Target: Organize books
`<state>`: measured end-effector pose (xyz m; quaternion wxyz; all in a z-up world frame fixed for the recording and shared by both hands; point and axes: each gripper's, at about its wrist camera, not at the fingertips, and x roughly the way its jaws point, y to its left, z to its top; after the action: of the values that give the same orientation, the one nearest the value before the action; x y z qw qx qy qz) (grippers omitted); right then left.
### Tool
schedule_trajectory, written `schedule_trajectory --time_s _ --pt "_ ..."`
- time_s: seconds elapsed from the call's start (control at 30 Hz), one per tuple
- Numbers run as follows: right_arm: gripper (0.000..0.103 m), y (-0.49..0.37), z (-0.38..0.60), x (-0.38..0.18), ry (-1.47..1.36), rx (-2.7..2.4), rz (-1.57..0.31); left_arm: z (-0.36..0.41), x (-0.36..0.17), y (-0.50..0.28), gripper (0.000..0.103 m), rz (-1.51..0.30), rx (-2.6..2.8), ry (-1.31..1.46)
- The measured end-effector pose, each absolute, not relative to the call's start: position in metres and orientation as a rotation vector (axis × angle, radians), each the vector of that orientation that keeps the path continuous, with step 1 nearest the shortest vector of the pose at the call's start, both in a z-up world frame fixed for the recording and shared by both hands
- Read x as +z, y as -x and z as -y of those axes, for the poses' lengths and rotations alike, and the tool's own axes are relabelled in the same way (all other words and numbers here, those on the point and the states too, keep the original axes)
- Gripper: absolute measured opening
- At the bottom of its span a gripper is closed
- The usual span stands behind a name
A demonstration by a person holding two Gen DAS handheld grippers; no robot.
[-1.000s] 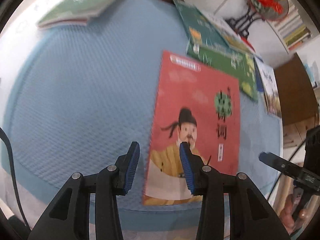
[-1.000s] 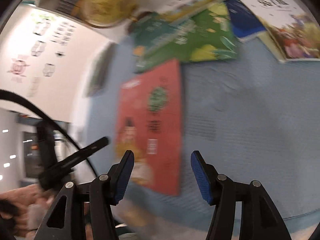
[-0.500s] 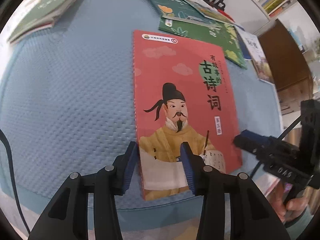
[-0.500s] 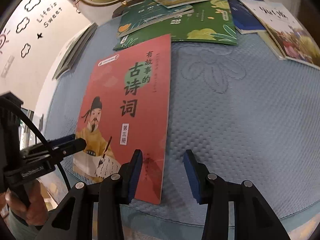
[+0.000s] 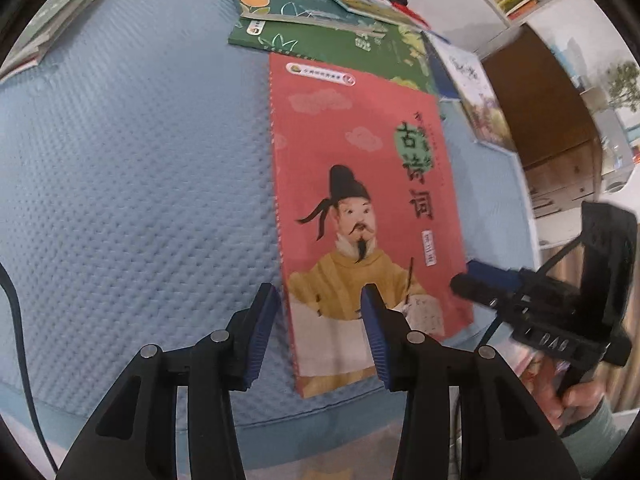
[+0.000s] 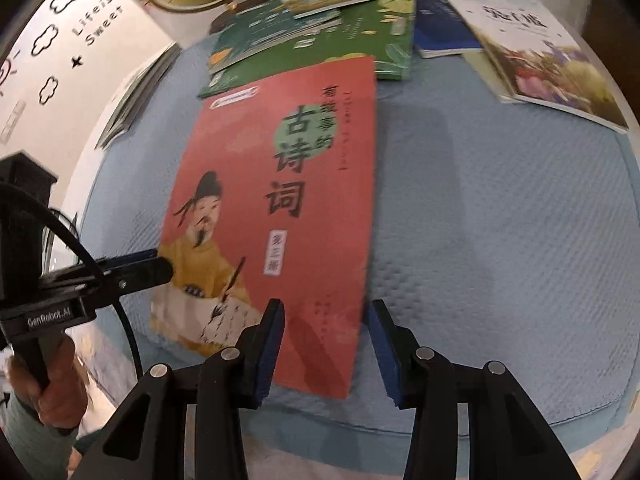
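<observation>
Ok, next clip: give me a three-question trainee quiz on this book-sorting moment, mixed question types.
1. True or false: the red book lies flat on the blue quilted pad.
2. Which corner of the red book does each hand-held gripper straddle?
A. left hand-held gripper near-left, right hand-held gripper near-right
B. both far corners
C. neither is near the book
3. Fill in: the red book's far edge overlaps a ____ book.

Key
1. True.
2. A; each has one finger over the cover and one beside it, pads not pressing on it.
3. Green.
</observation>
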<state>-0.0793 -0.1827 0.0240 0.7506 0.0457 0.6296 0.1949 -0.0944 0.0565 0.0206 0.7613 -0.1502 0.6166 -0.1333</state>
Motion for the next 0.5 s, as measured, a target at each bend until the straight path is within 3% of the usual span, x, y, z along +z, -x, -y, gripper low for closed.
schedule_trajectory --time_s 0.3,0.5 --pt "0.049 0.079 0.173 0.022 -0.048 0.497 -1.357 -0.039 0.026 0.094 0.041 -1.338 -0.258 0.291" --pt "0.049 0.069 0.205 0.016 -0.276 0.554 -1.394 -0.072 0.06 0.104 0.041 -1.175 -0.438 0.679"
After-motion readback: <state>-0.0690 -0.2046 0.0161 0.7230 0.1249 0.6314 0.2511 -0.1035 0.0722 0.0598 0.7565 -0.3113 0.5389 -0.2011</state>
